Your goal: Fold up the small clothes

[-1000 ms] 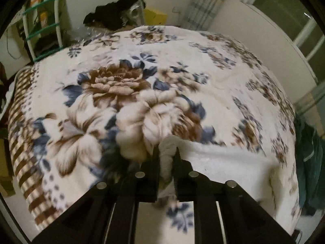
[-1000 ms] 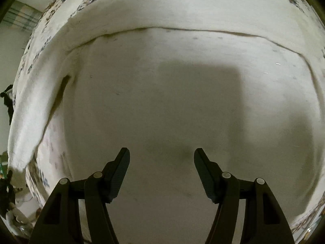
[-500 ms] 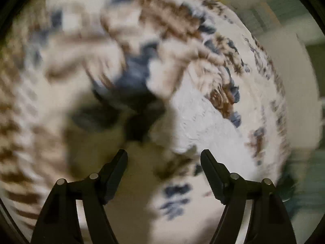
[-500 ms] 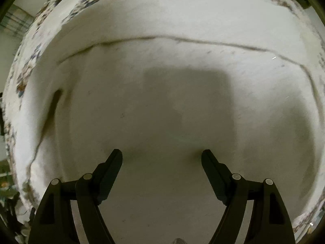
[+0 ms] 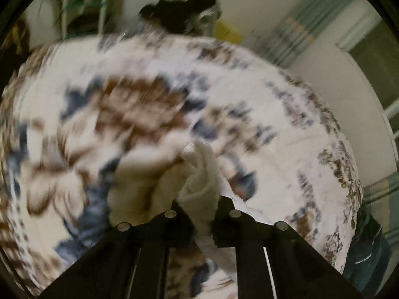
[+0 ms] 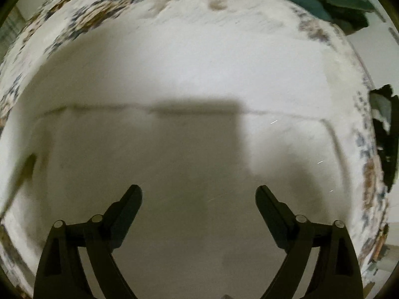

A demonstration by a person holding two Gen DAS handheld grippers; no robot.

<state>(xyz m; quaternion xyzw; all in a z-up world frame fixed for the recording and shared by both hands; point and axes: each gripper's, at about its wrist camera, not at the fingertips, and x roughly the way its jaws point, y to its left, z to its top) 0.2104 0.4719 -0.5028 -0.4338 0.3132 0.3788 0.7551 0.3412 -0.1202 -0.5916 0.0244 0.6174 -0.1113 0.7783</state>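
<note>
Left gripper, open half a second ago, is now clamping white cloth off the blanket; right gripper is opening wide, empty, over it. Pull taut, align edges.

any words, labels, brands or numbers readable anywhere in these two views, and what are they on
None can be read.
Yellow box behind the floral blanket: no print legible, blurred.
Items on the shelf rack: too blurred to read.
White garment: plain, no tag or print visible.
</note>
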